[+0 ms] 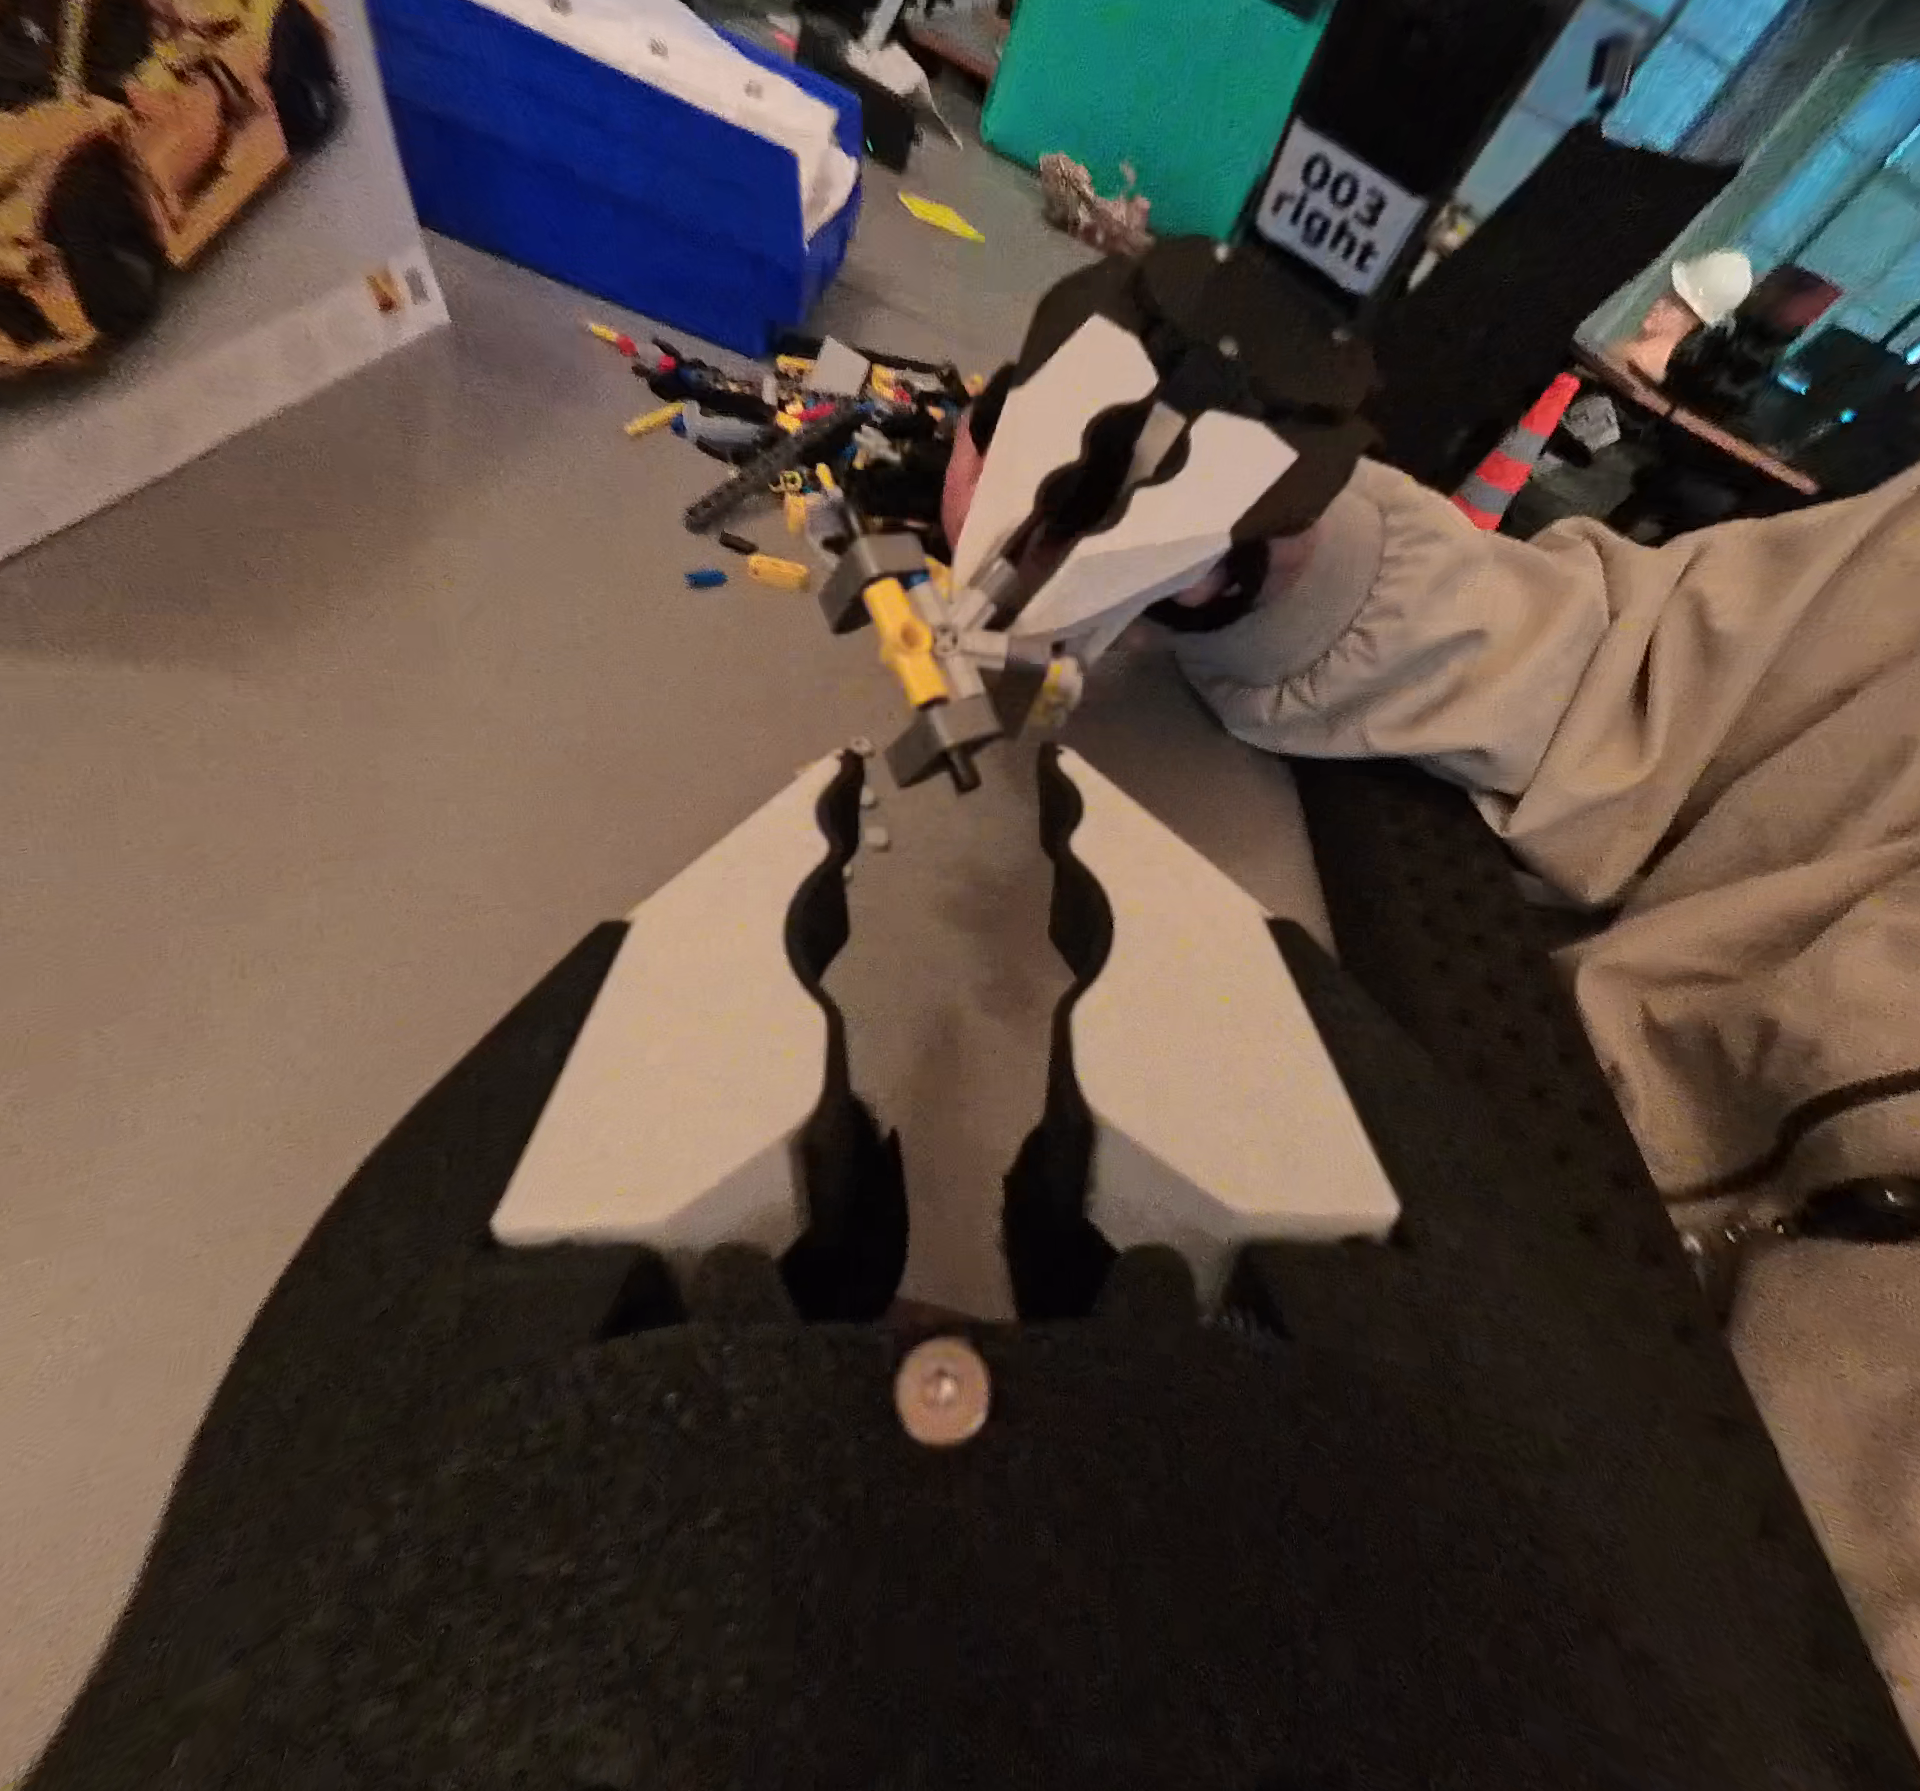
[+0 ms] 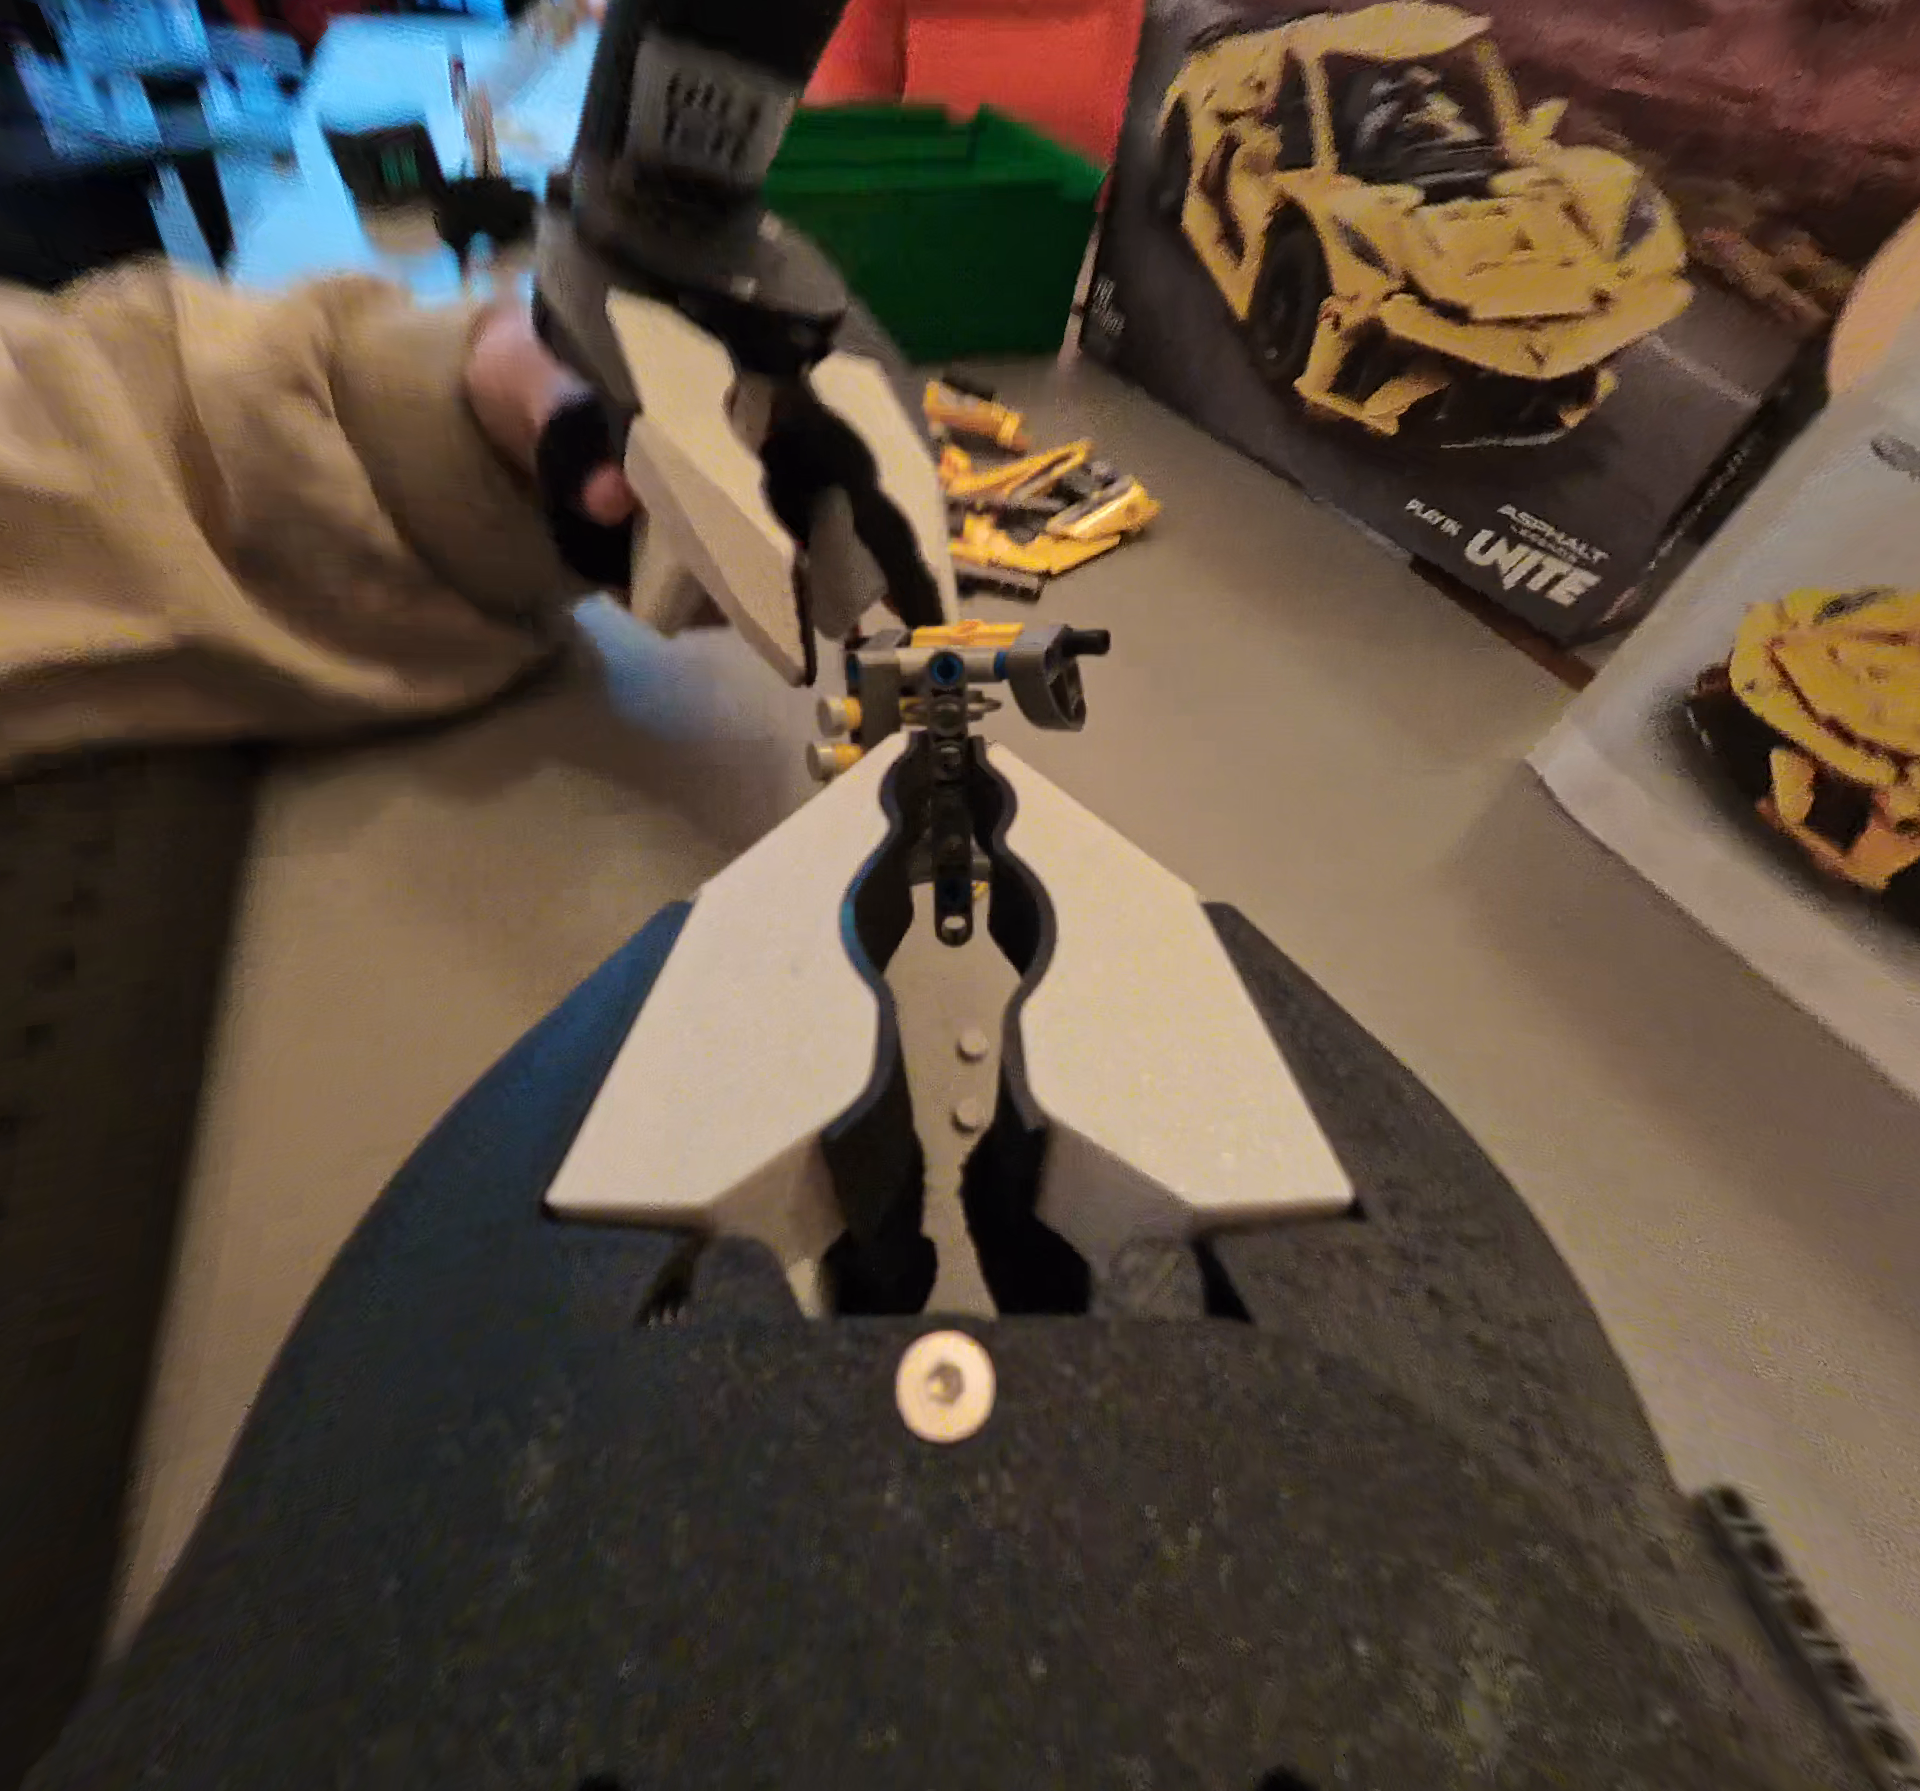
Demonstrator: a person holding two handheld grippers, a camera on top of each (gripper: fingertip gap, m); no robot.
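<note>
Right wrist view: right hand-held gripper (image 2: 940, 775) is clamped on the black stem of a small brick assembly (image 2: 961, 676), so its grey, yellow and blue cross-piece sticks out clear of the fingertips where it can be reached.
Left wrist view: left hand-held gripper (image 1: 951, 765) has its jaws spread wide and grips nothing; the assembly's (image 1: 935, 661) black pin end sits just at the gap between its tips.
Assembly place: held in the air above the grey worktop (image 1: 312, 702), between the two grippers, which face each other.
Holder: a hand in a beige sleeve (image 1: 1558, 681) rests on the worktop behind the right hand-held gripper (image 1: 1013, 624), seemingly for steadiness.
Loose parts: a pile of bricks (image 1: 810, 432) lies well behind, with yellow panels (image 2: 1039, 505) grouped apart.
Surroundings: picture box with a yellow car (image 2: 1455, 235), blue bin (image 1: 603, 141), green bin (image 2: 935, 224).
</note>
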